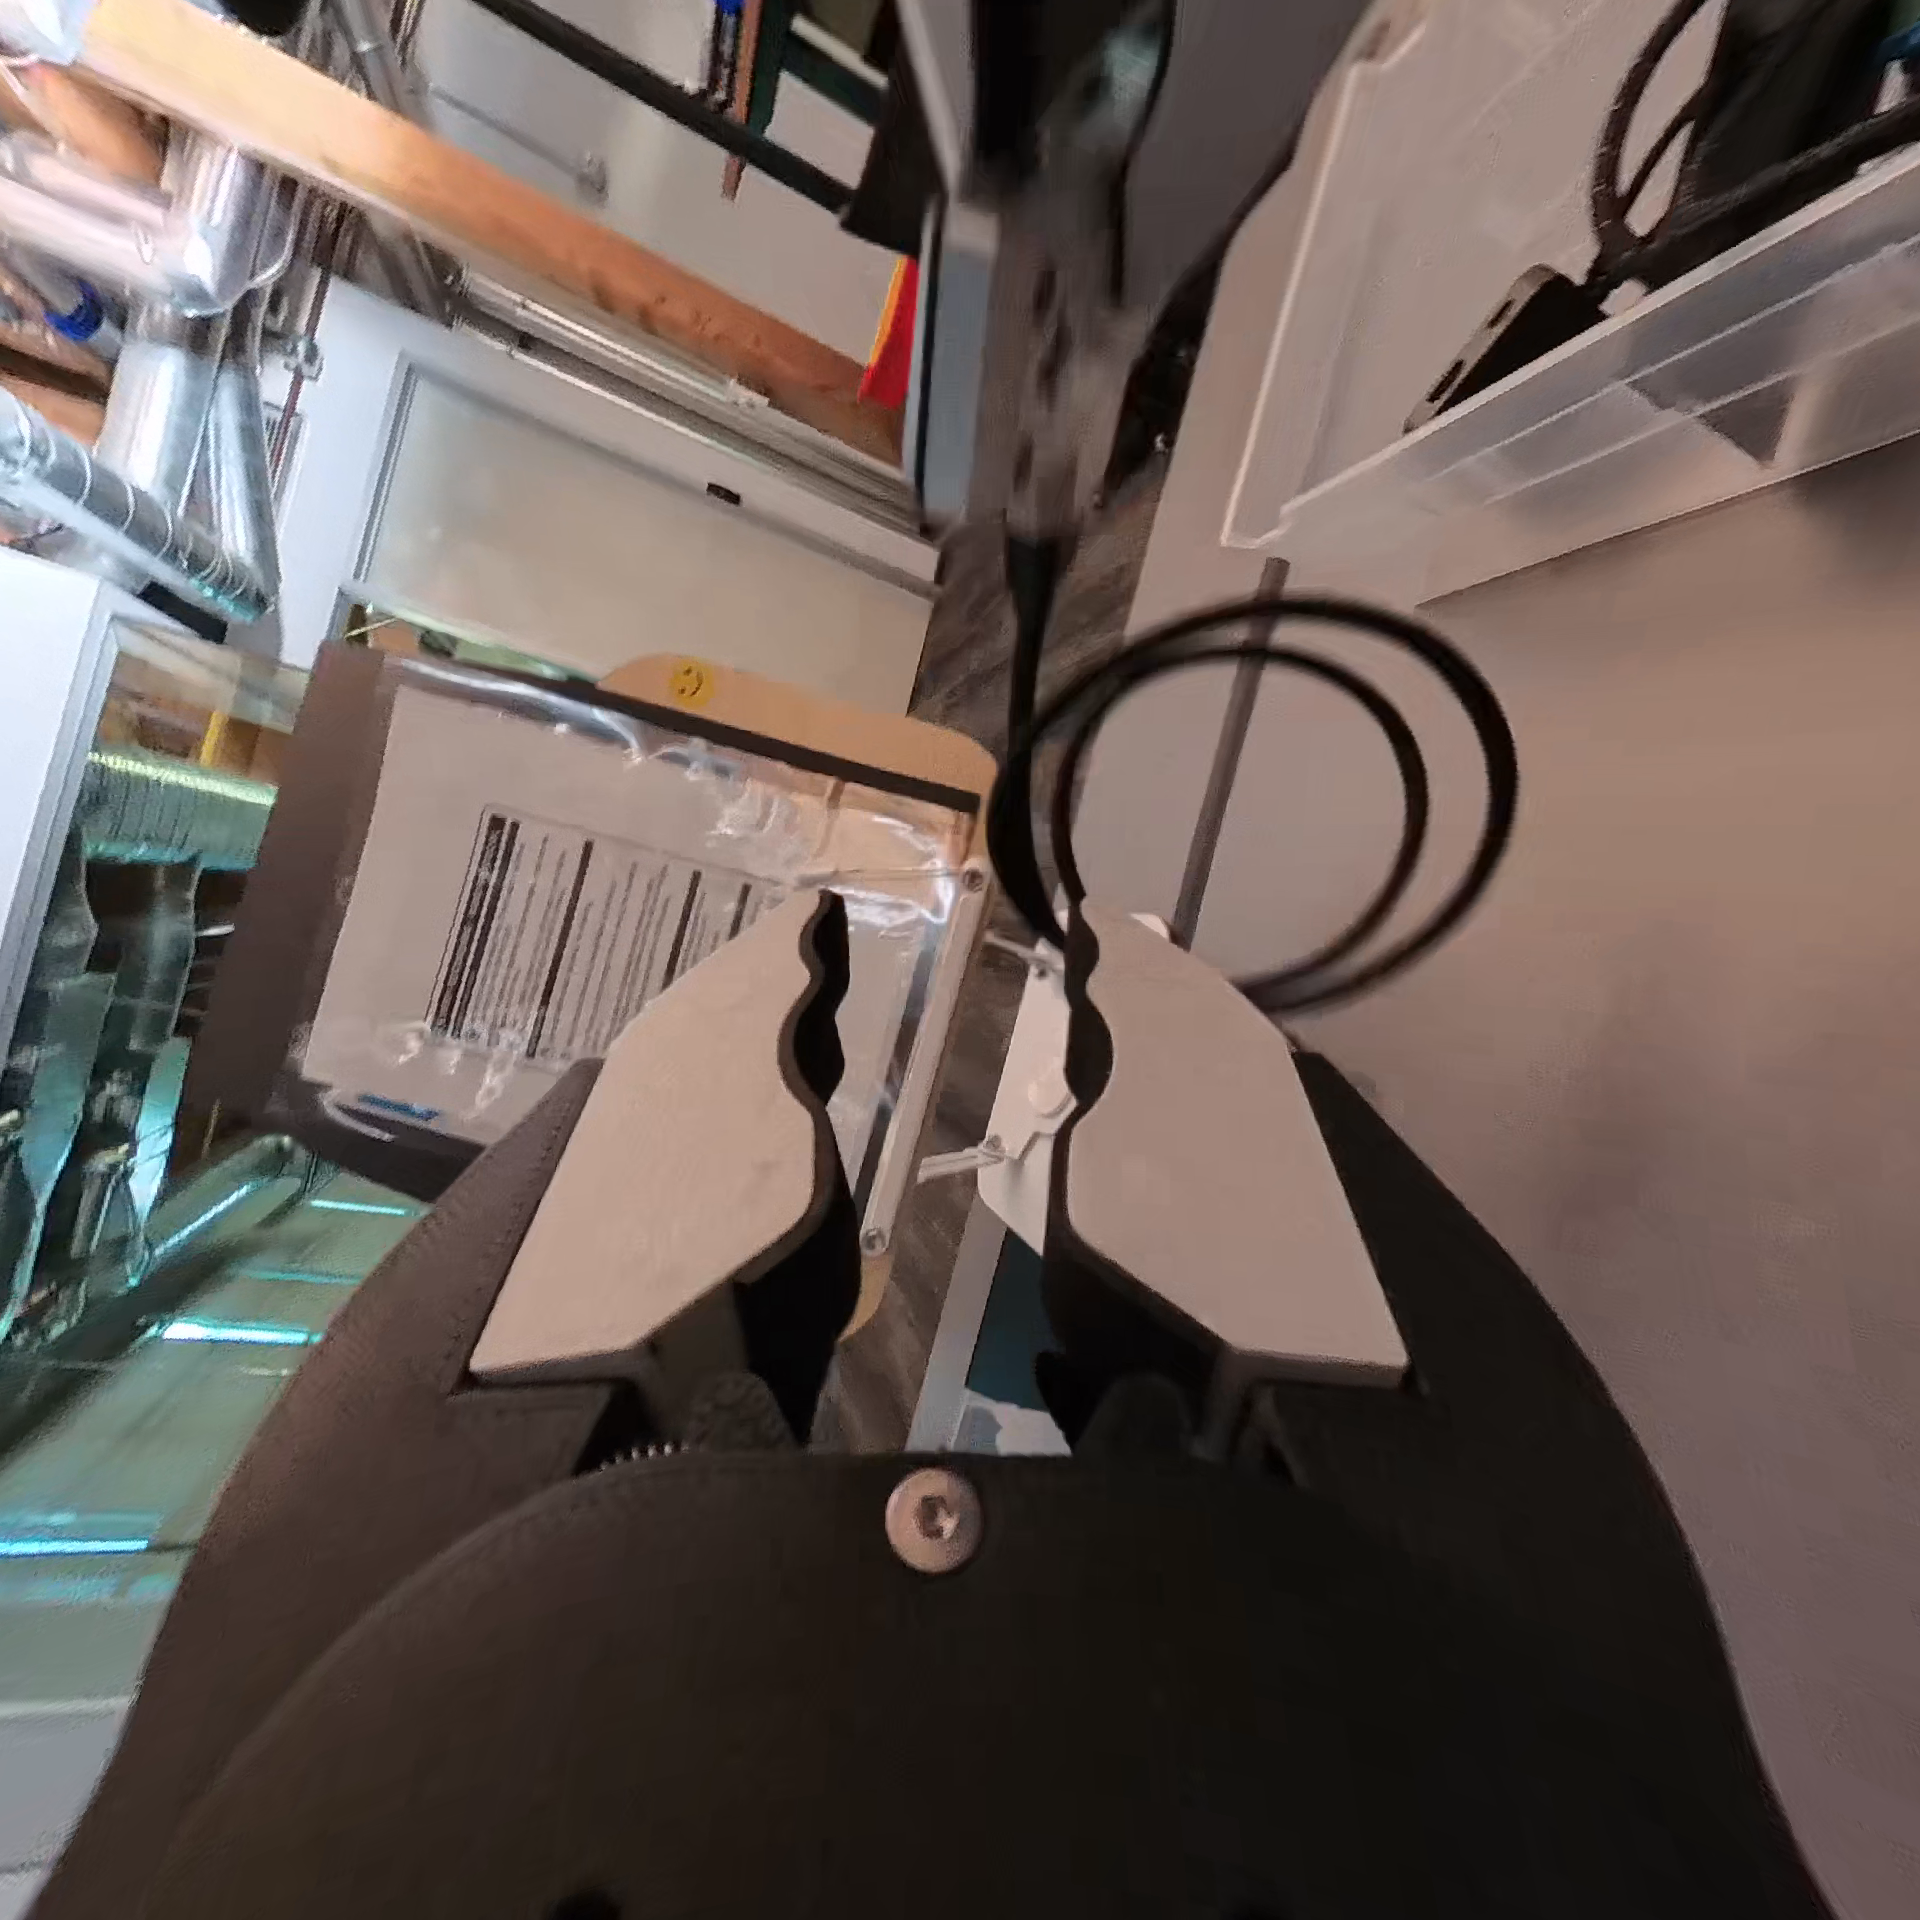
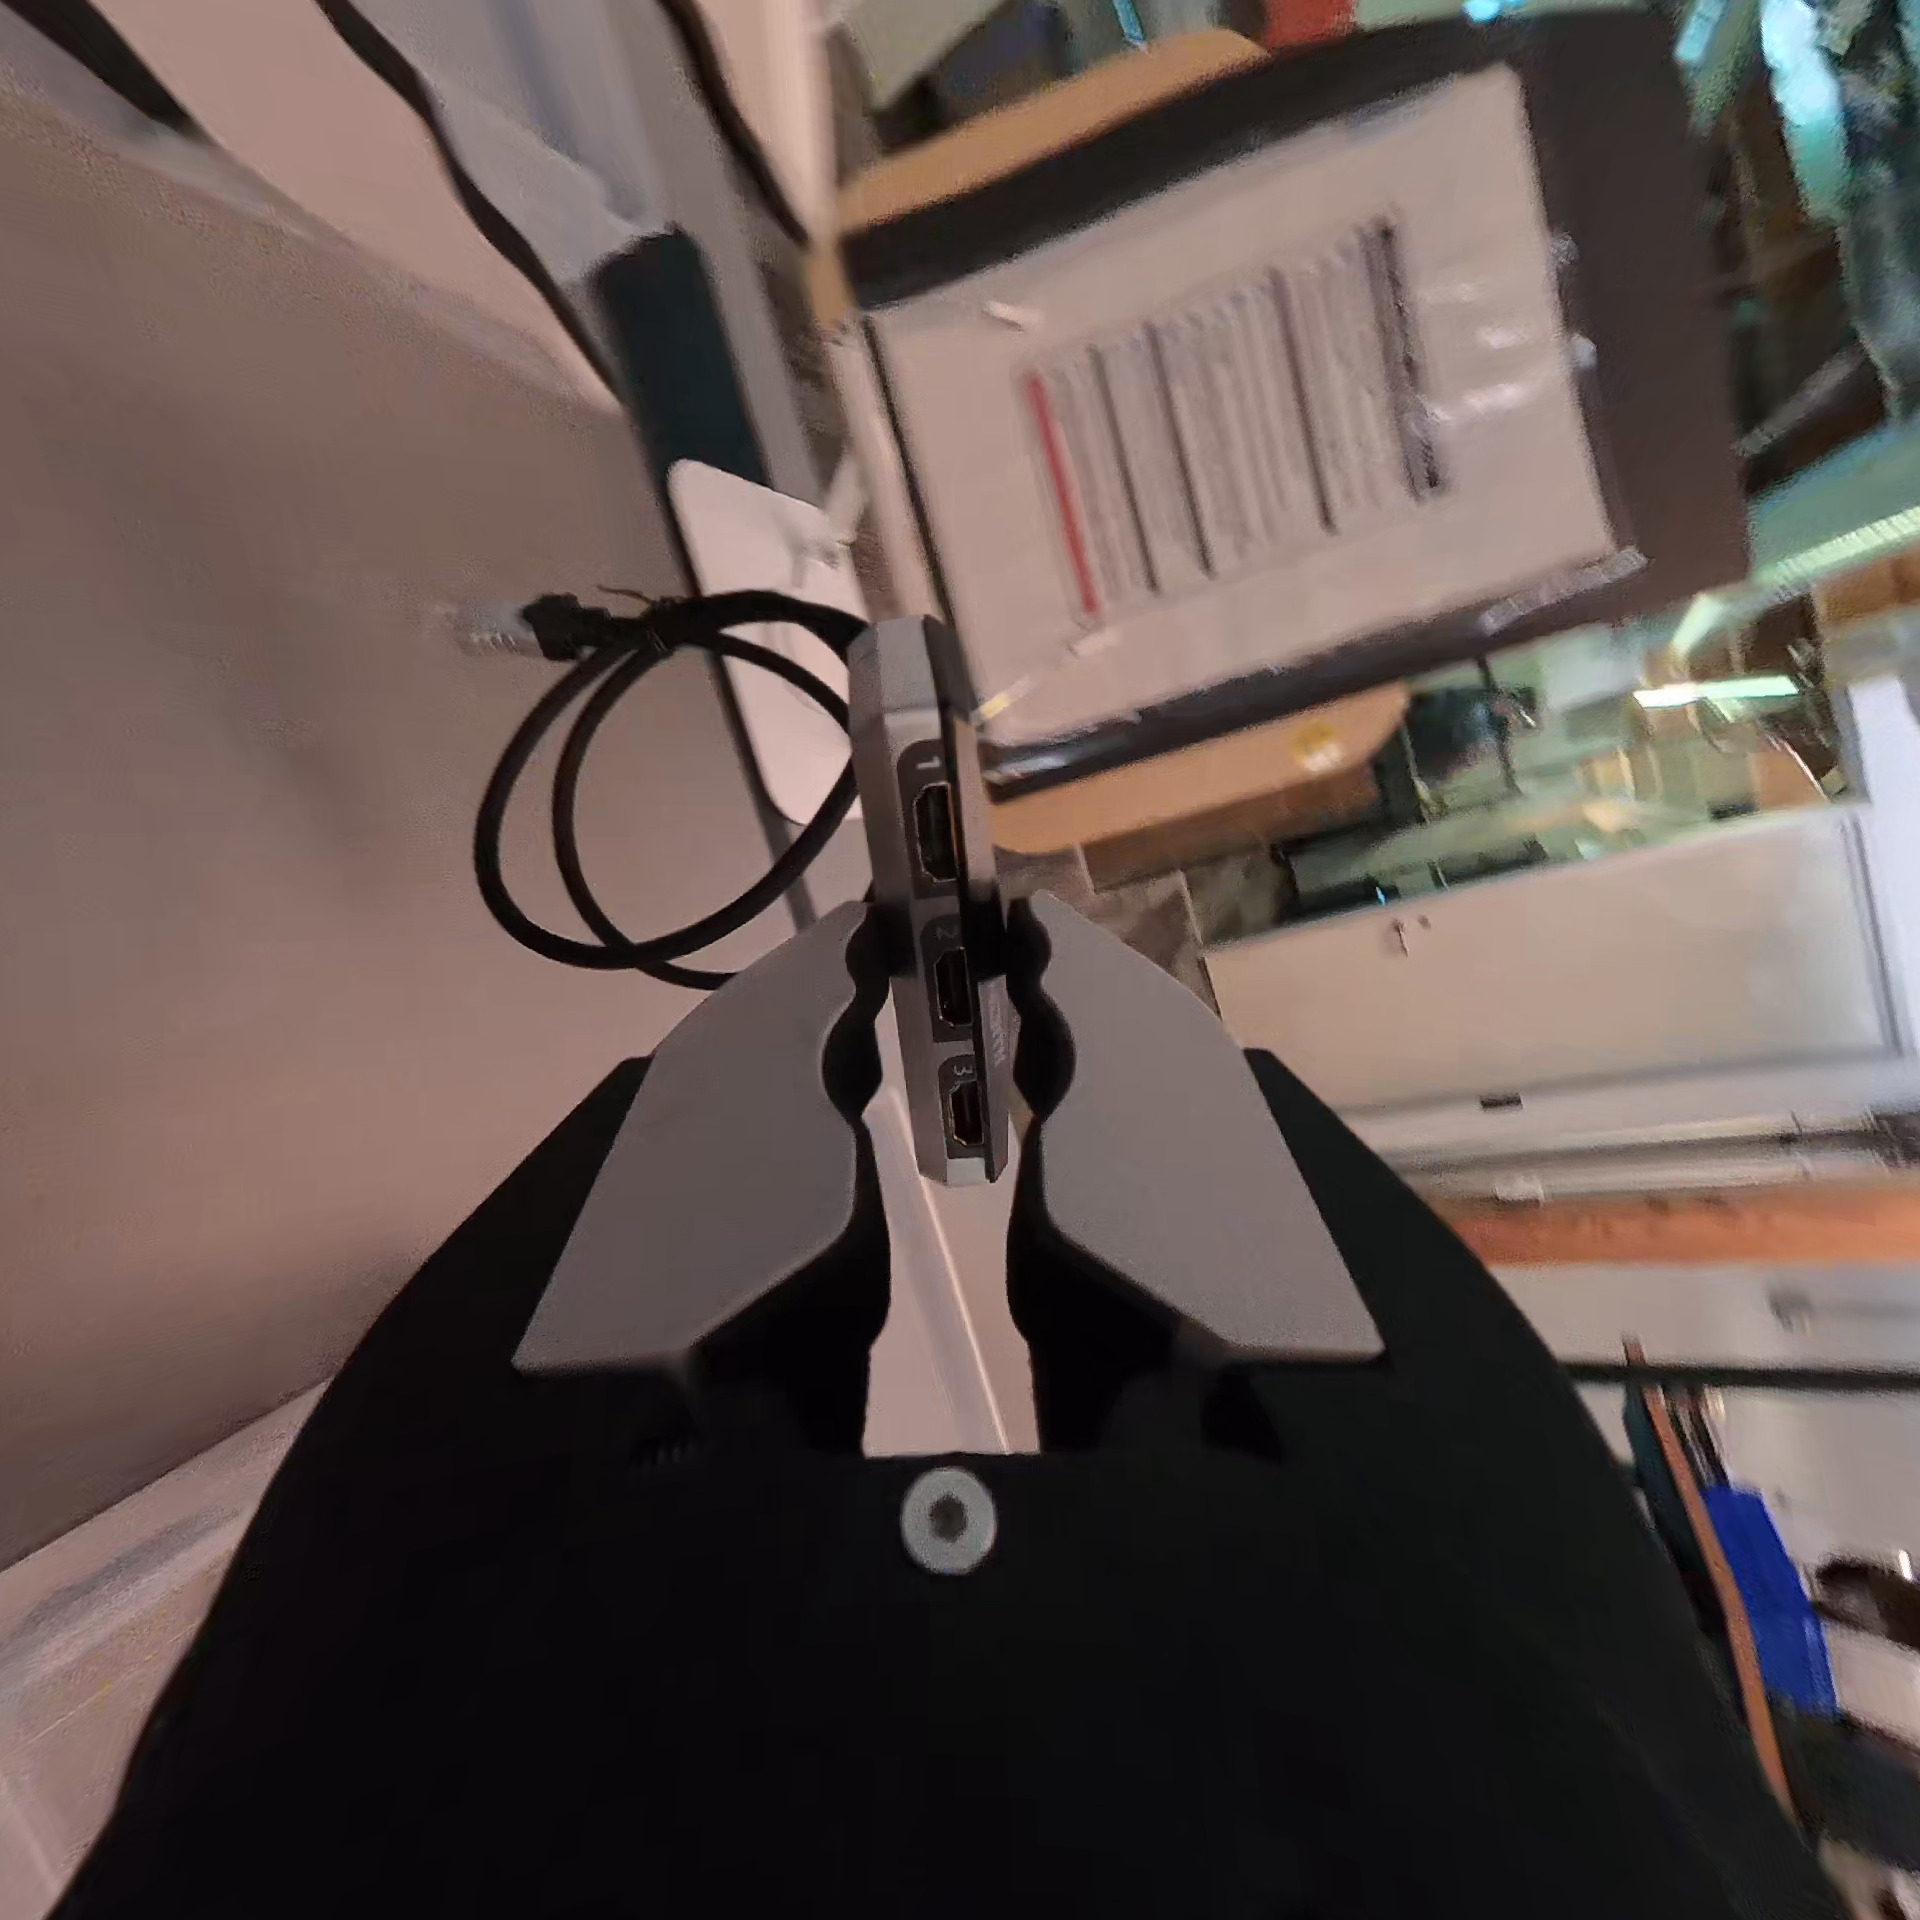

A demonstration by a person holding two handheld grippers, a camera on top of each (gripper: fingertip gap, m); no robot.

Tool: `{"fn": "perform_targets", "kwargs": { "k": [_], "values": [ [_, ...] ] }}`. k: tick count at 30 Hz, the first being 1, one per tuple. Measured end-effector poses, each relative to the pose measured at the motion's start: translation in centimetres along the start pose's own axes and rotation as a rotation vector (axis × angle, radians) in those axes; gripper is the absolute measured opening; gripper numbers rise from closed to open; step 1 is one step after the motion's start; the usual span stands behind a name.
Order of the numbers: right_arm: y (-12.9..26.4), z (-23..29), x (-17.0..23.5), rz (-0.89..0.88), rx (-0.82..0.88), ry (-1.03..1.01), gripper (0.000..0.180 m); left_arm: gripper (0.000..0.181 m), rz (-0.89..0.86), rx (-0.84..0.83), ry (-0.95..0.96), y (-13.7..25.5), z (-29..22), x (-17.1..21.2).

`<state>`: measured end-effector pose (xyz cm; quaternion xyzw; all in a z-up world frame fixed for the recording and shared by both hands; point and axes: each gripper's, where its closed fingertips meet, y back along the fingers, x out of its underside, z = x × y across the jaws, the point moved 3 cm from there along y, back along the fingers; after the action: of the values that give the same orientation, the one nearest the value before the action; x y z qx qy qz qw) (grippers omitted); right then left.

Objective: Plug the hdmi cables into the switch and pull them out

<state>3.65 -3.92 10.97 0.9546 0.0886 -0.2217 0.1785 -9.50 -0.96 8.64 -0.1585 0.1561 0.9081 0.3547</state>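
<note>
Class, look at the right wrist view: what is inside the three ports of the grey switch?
Nothing: all three ports of the switch, held in the right claw, are empty. A coiled black cable lies behind. The switch's far side is hidden.

I can't make out the far end of the cable point(image 1: 1262, 800): it smears into blur. My right fingers point(image 2: 727, 1122) cover part of the switch point(image 2: 940, 904).

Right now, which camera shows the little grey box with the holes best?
The right wrist view. The grey switch sits close up, clamped between the right gripper jaws, its three ports facing the camera. The left wrist view shows no clear sight of it, only a coiled black cable.
</note>
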Motion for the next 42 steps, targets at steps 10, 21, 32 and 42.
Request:
{"fn": "perform_targets", "kwargs": {
  "k": [10,21,32,42],
  "values": [
    [6.8,-6.9,10.1,0.106,0.294,-0.326,0.023,0.034,0.067,-0.039,0.024,0.9,1.5,2.2],
    [3.7,-3.6,21.1,0.314,0.104,-0.550,0.023,0.029,0.082,-0.010,-0.029,0.1,0.4,1.6],
    [0.7,2.4,27.8,0.659,-0.145,-0.661,0.023,0.026,0.088,-0.004,-0.034,0.1,0.4,1.7],
    [0.1,2.5,28.2,0.630,-0.130,-0.779,0.031,0.025,0.095,-0.008,-0.028,0.2,0.6,2.0]
  ]
}}
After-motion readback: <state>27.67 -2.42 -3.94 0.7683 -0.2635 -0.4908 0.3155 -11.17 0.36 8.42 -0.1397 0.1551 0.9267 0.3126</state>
